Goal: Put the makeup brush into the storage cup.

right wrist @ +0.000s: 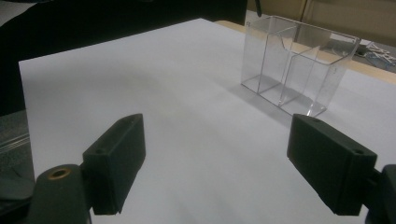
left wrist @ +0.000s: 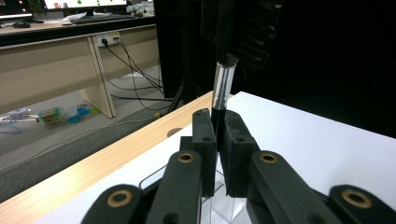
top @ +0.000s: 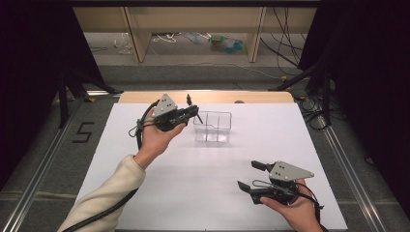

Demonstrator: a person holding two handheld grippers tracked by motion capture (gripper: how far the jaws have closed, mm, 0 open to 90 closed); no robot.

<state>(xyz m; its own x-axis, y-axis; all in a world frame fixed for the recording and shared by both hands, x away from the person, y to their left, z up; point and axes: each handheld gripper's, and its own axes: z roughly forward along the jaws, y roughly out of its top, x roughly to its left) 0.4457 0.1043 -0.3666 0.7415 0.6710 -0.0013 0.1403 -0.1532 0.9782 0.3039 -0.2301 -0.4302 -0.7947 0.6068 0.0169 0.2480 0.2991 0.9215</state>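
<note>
- Nearest the person, the right gripper [top: 247,177] rests in the right hand [top: 293,209] low over the front right part of the white table [top: 203,183]. Its jaws stand wide apart with nothing between them; in the right gripper view [right wrist: 215,163] only bare tabletop lies in the gap.
- Farther in, well apart from that gripper, a clear plastic organizer box [top: 213,127] stands upright on the white surface. Thin walls split it into compartments, and in the right gripper view [right wrist: 299,65] they look empty.
- Just left of the box, the left hand [top: 155,137] holds the left gripper [top: 194,107] above the box's left end, with a cream sleeve [top: 104,193] behind it.
- The left gripper [left wrist: 218,128] is pinched narrow on a pen [left wrist: 222,70], black with a clear section, which sticks up from the jaws; the clear box shows below them.
- Beyond the white sheet lies the table's wooden edge [top: 208,96], then grey floor with cables [top: 285,53] and wooden desk legs [top: 138,36].
</note>
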